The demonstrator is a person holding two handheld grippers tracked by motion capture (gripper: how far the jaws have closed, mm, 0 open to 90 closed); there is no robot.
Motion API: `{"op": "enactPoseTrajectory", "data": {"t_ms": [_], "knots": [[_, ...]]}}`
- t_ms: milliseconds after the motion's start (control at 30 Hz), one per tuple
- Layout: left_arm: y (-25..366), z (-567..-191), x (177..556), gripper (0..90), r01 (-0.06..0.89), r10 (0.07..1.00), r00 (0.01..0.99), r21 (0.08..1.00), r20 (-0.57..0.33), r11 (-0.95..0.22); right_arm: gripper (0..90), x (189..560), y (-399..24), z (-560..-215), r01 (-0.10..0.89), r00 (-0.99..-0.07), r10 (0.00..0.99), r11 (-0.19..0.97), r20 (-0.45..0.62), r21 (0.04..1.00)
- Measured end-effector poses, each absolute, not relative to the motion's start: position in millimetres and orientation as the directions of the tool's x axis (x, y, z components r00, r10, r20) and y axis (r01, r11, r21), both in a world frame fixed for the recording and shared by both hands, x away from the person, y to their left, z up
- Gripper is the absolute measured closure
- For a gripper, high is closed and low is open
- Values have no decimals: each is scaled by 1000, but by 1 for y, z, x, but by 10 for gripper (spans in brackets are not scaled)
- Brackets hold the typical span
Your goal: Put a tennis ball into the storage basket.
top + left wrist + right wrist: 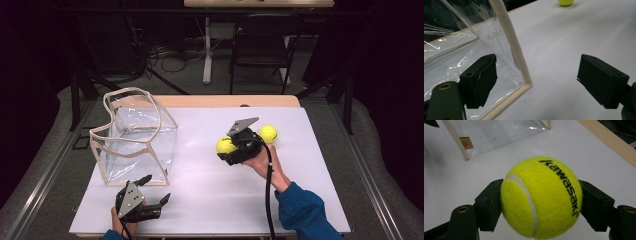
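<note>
The right gripper (pixel 541 202) pinches a yellow tennis ball (pixel 541 197) squarely between its two pads and holds it above the white counter (pixel 210 185), with a second tennis ball (pixel 268 133) lying just behind it. This looks like the carry step of loading balls into the clear bag (pixel 135 135), which stands open-topped well to the left, so the next move calls for taking the ball across and over the bag's rim before letting go. The left gripper (pixel 536 82) waits spread wide at the bag's near corner, one pad close against the clear wall, gripping nothing.
</note>
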State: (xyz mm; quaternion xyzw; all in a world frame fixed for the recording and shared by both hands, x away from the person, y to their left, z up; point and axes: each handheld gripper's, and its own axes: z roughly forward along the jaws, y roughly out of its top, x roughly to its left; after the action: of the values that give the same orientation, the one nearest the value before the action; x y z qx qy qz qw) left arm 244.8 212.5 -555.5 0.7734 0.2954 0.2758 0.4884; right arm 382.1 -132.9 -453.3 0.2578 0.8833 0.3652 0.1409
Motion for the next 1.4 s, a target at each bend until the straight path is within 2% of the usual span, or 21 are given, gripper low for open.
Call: {"op": "enactPoseTrajectory", "data": {"t_ms": [1400], "knots": [[211, -556, 246, 160, 183, 721, 679, 920, 138, -348, 261, 412, -82, -424, 291, -873, 484, 620, -64, 728]]}}
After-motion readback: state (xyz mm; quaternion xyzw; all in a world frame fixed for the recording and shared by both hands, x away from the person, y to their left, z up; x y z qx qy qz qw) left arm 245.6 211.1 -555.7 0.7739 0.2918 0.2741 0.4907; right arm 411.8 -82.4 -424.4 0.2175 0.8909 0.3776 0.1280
